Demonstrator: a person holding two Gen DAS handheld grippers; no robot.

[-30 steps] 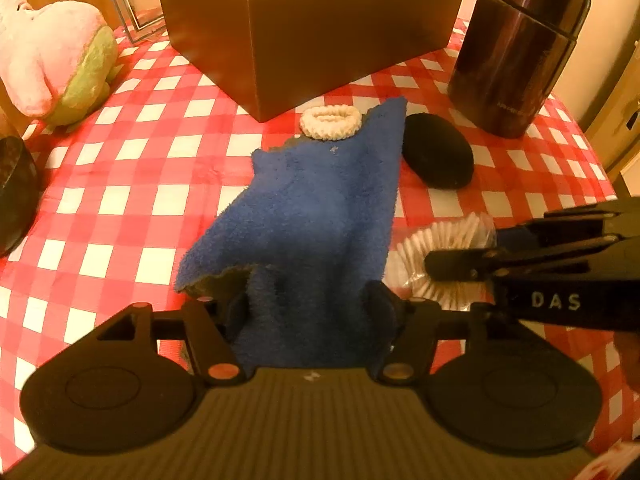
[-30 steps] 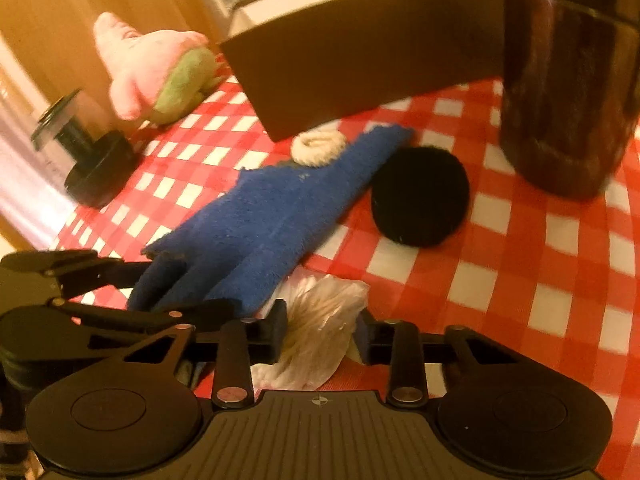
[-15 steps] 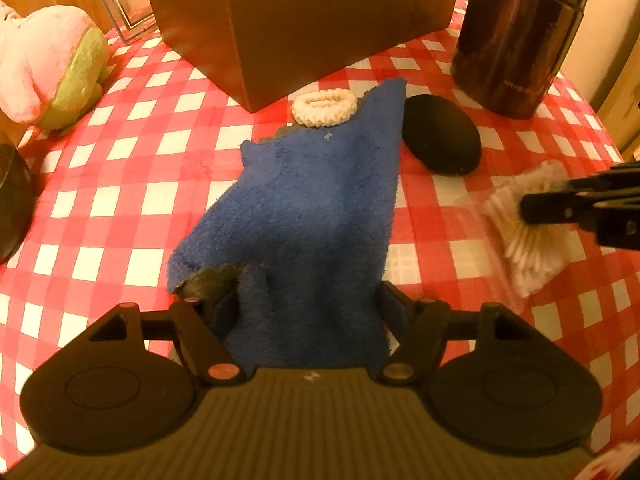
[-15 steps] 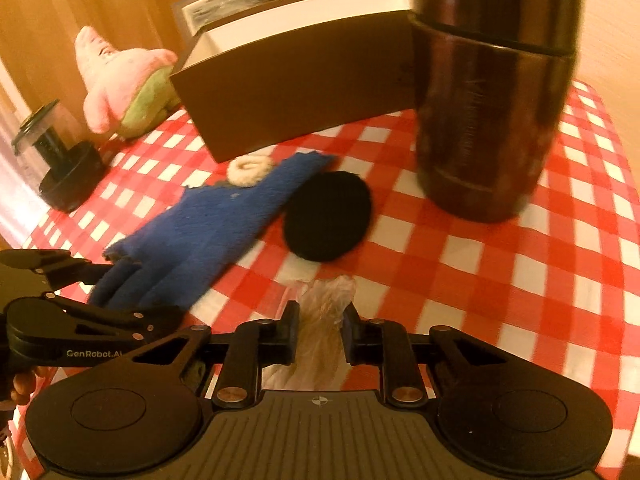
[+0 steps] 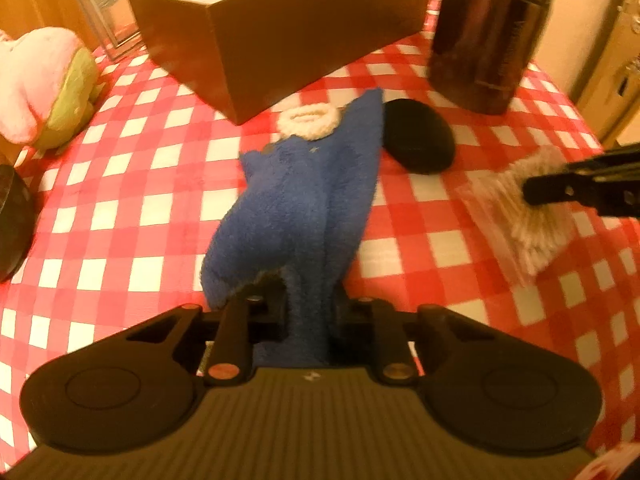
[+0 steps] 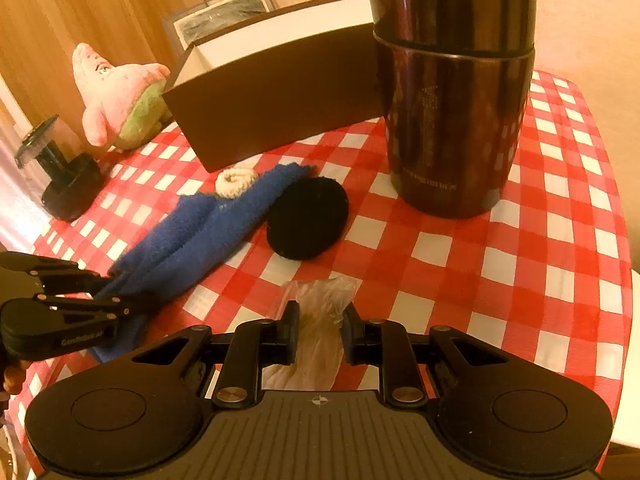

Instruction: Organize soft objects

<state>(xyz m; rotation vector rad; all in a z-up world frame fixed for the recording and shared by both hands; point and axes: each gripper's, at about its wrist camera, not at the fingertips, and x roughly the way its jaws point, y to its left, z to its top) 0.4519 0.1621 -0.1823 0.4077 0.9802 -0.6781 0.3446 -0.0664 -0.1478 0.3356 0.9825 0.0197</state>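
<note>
A blue fluffy cloth [image 5: 304, 200] lies lengthwise on the red-checked tablecloth [image 5: 132, 208]. My left gripper [image 5: 310, 304] is closing on its near end, and the pads pinch the bunched fabric. The same cloth [image 6: 208, 232] and left gripper [image 6: 128, 288] show at the left of the right wrist view. My right gripper [image 6: 318, 312] is shut on a clear bag of cotton swabs [image 6: 320, 336] and holds it above the table. In the left wrist view the bag [image 5: 524, 224] hangs blurred from the right gripper [image 5: 548, 178] at the right.
A white scrunchie [image 5: 308, 122] and a black oval pad [image 5: 420, 140] lie by the cloth's far end. Behind them stand an open brown box [image 5: 304, 52] and a dark flask [image 5: 492, 32]. A pink plush [image 5: 44, 84] and a dark object [image 5: 12, 220] sit at the left.
The left jaws have gone from wide apart to pinched on the blue cloth's near end. The right gripper has carried the swab bag up and away to the right of the cloth.
</note>
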